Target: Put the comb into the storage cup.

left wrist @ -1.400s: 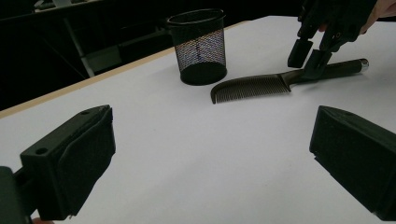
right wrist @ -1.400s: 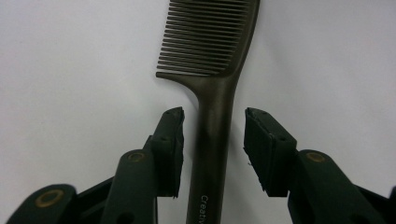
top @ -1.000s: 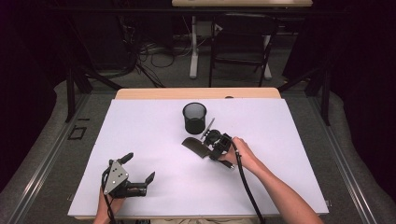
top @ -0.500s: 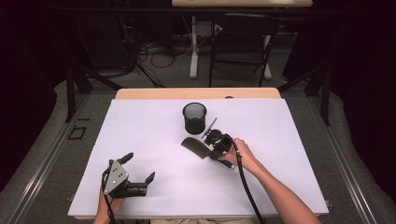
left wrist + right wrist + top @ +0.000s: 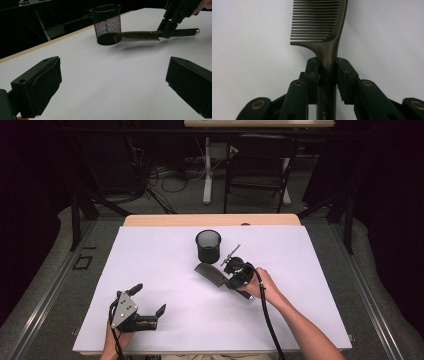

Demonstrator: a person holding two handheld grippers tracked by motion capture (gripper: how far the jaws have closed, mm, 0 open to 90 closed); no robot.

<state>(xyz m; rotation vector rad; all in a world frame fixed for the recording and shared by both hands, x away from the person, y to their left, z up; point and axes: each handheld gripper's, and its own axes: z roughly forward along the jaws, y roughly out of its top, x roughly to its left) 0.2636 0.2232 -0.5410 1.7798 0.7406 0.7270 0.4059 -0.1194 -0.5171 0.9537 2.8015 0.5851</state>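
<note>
Right gripper clenched on the comb at its neck, just closed there, teeth end lifted toward the mesh pen cup at eleven o'clock (probably for dropping in). Left gripper released, resting on the table at seven o'clock.

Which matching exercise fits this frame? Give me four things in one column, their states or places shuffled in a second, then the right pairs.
Things:
1. comb
2. mesh cup
3. left gripper
4. right gripper

States:
A. open, nothing between its jaws
B. upright on the white table, toward the far edge
C. clamped by its handle, teeth end lifted off the table
D. shut on a dark handle

Pairs: 1-C, 2-B, 3-A, 4-D
</note>
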